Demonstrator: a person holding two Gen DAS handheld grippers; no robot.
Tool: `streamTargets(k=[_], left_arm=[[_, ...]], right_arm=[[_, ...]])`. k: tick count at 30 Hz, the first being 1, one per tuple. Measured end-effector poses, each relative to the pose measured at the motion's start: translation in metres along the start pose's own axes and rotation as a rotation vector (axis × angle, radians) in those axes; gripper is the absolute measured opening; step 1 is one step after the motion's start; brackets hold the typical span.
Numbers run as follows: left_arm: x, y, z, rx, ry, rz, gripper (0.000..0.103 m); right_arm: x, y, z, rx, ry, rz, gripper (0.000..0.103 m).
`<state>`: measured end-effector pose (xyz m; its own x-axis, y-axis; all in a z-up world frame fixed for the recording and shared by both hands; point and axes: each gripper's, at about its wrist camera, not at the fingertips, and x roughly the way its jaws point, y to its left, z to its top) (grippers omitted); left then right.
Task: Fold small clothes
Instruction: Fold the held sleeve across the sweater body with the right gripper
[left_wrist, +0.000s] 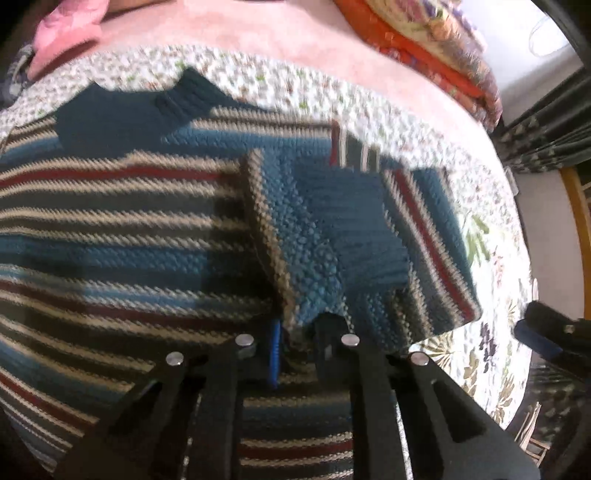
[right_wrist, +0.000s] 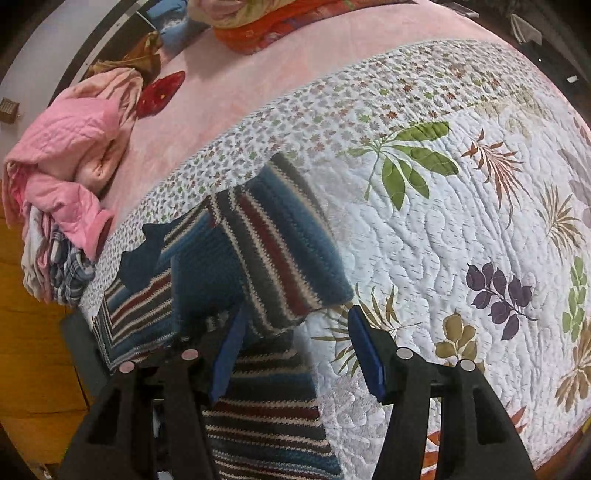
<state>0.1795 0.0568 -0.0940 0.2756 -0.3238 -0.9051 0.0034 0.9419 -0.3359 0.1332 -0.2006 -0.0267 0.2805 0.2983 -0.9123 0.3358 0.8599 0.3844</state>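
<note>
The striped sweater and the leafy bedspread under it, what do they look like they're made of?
Striped sweater: chunky knit yarn, probably wool or acrylic, matte; stitch rows and a ribbed cuff show. Leafy bedspread: quilted woven fabric, likely cotton, matte; puffy stitched swirls and printed leaves show. The left gripper is clamped on the knit.

A striped knit sweater (right_wrist: 258, 251) in teal, maroon and tan lies flat, one sleeve folded across its body.
</note>
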Motion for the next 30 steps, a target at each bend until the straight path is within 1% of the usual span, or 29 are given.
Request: streamTargets(k=[3, 5, 10, 12, 15, 17, 19, 21, 24, 25, 26, 28, 30], left_arm=[[-0.026, 0.01, 0.002, 0.007, -0.066, -0.007, 0.011], [-0.041, 0.016, 0.004, 0.03, -0.114, 0.012, 0.011], [-0.073, 0.044, 0.012, 0.036, -0.178, 0.029, 0.011], [-0.079, 0.053, 0.014, 0.041, -0.186, 0.029, 0.011], [-0.081, 0.067, 0.017, 0.039, -0.187, 0.028, 0.011], [-0.08, 0.075, 0.017, 0.034, -0.185, 0.029, 0.011], [-0.077, 0.085, 0.016, 0.022, -0.182, 0.037, 0.011], [-0.073, 0.099, 0.018, -0.004, -0.178, 0.043, 0.011], [-0.071, 0.123, 0.02, -0.048, -0.184, 0.05, 0.011], [-0.069, 0.137, 0.021, -0.065, -0.178, 0.05, 0.011], [-0.066, 0.142, 0.022, -0.067, -0.169, 0.044, 0.011], [-0.061, 0.153, 0.023, -0.088, -0.152, 0.033, 0.013], [-0.06, 0.164, 0.023, -0.129, -0.151, 0.026, 0.015]], right_arm=[[0.01, -0.002, 0.0, 0.005, 0.015, -0.01, 0.059], [0.02, -0.005, 0.0, 0.018, 0.025, -0.004, 0.059], [0.045, -0.001, 0.003, 0.055, 0.043, 0.08, 0.058], [0.052, 0.009, 0.006, 0.026, 0.04, 0.071, 0.057], [0.064, 0.028, 0.011, -0.046, 0.011, -0.002, 0.055], [0.081, 0.039, 0.005, -0.103, 0.029, -0.076, 0.054], [0.093, 0.044, 0.0, -0.141, 0.047, -0.106, 0.053], [0.098, 0.048, -0.004, -0.163, 0.056, -0.102, 0.053], [0.098, 0.058, -0.009, -0.209, 0.053, -0.101, 0.057], [0.098, 0.062, -0.009, -0.222, 0.05, -0.103, 0.057], [0.1, 0.064, -0.01, -0.233, 0.055, -0.117, 0.057], [0.108, 0.067, -0.013, -0.23, 0.065, -0.14, 0.057], [0.115, 0.066, -0.012, -0.216, 0.079, -0.143, 0.057]])
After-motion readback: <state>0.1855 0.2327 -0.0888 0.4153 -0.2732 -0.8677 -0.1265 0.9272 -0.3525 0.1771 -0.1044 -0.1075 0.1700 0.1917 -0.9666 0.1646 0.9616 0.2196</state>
